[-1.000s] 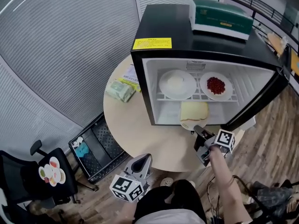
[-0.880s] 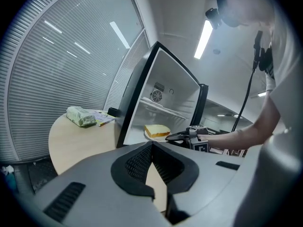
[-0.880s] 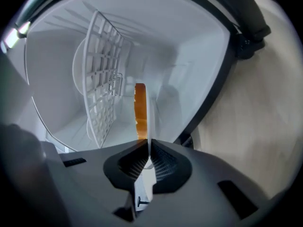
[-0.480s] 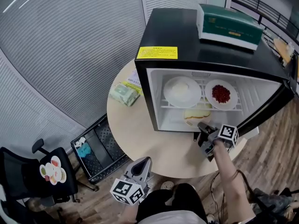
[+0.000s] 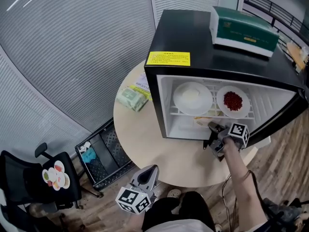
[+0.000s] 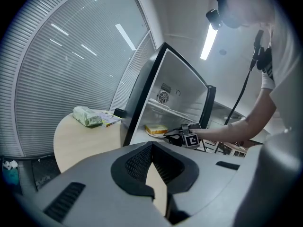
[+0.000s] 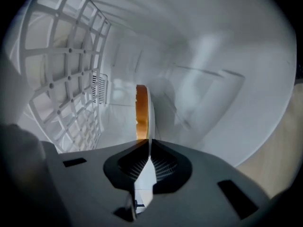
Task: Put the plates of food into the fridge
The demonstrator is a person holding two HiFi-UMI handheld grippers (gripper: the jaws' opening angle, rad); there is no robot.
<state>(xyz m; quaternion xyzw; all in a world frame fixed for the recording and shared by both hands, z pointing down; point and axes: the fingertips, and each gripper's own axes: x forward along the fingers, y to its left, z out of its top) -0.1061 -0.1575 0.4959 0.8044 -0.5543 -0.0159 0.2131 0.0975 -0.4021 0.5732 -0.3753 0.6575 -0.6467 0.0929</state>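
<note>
The right tool (image 7: 149, 143) is pinching the near rim of the bread plate (image 5: 204, 121), its jaws pressed onto the thin edge. In the right gripper view the plate shows edge-on, with the orange crust of the bread (image 7: 140, 109) along one side. A rim grip like this probably lets the plate go in flat while the tool itself stays at the mouth of the fridge (image 5: 190, 33). The plate lies in the lower compartment, under the wire shelf (image 7: 61, 89), near the front. I cannot tell whether it already rests on the fridge floor.

The left tool (image 6: 151, 145) hangs low, off the edge of the table (image 5: 145, 132), with its jaws pressed together on nothing. It seems parked out of the way, since one tool is enough for this plate.

The door (image 5: 285, 122) stands open to the right, which leaves the whole opening free. On the shelf sit two plates side by side, apart from each other: one of white food (image 5: 192, 97) on the left and one of red food (image 5: 233, 101) on the right. The lower compartment holds only the bread plate. A green box (image 5: 244, 25) lies on top of the fridge. Beside the fridge on the table are a green pack (image 5: 131, 99) and some papers (image 5: 144, 83). No other plate waits on the table, so this looks like the last one.
</note>
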